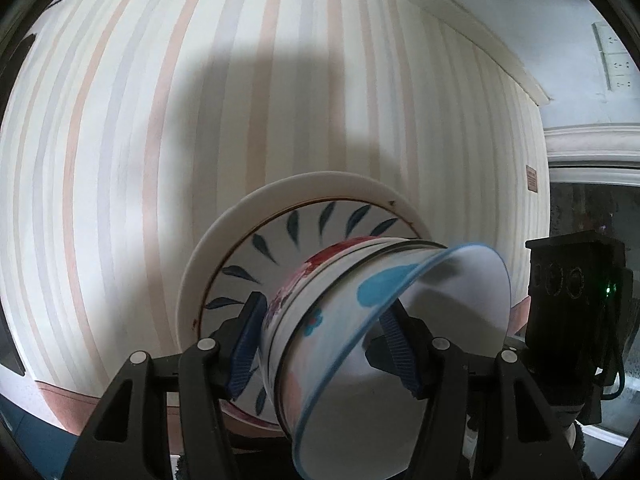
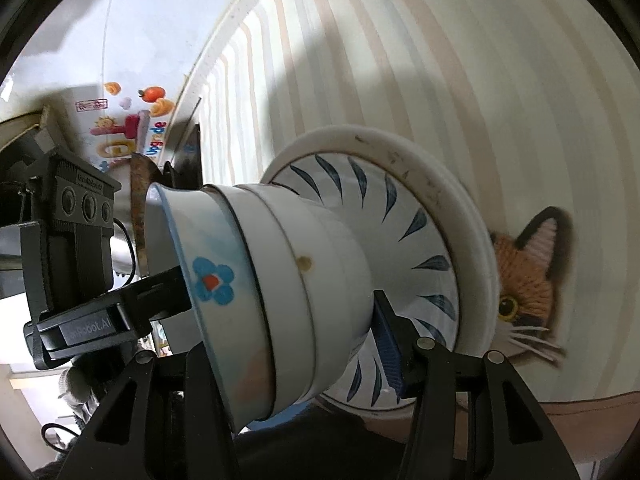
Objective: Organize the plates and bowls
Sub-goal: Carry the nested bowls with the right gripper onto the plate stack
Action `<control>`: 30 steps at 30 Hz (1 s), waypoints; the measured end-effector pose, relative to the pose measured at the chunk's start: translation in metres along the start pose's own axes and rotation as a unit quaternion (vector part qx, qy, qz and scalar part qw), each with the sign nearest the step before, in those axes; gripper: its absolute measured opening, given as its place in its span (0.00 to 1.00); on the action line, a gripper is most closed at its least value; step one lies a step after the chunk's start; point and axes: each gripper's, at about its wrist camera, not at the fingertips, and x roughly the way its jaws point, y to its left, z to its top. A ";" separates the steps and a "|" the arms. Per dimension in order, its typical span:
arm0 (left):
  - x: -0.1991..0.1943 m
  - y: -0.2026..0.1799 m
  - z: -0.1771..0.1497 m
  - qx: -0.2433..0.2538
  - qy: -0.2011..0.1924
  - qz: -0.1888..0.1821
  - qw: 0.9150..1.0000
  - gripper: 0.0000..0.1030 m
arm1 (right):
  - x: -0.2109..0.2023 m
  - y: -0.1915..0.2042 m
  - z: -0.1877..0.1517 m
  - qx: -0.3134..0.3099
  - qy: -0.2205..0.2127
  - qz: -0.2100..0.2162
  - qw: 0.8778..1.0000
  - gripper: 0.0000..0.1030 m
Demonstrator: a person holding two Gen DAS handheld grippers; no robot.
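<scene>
The bowls (image 2: 280, 300) are already nested on the plates (image 2: 452, 240), one stack filling lower centre in both views. The left tool (image 1: 320, 340) and right tool (image 2: 288, 336) each clamp it, above the striped counter (image 1: 160, 120). Left, I judge: setting it down.

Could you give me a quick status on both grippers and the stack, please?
Left gripper and right gripper both clamped on the stack of bowls and plates. Stack tilted, carried over striped cloth. Nothing in the way.
</scene>
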 end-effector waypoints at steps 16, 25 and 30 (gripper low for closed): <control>0.004 0.005 0.001 0.012 0.004 0.005 1.000 0.54 | 0.018 0.000 0.009 0.005 0.004 -0.018 1.000 0.51; -0.033 -0.005 -0.017 0.054 -0.062 0.074 0.994 0.54 | 0.011 0.012 0.003 -0.019 -0.009 -0.056 0.998 0.53; -0.058 -0.007 -0.035 0.070 -0.097 0.096 0.988 0.57 | -0.017 0.032 -0.011 -0.050 -0.044 -0.096 0.993 0.53</control>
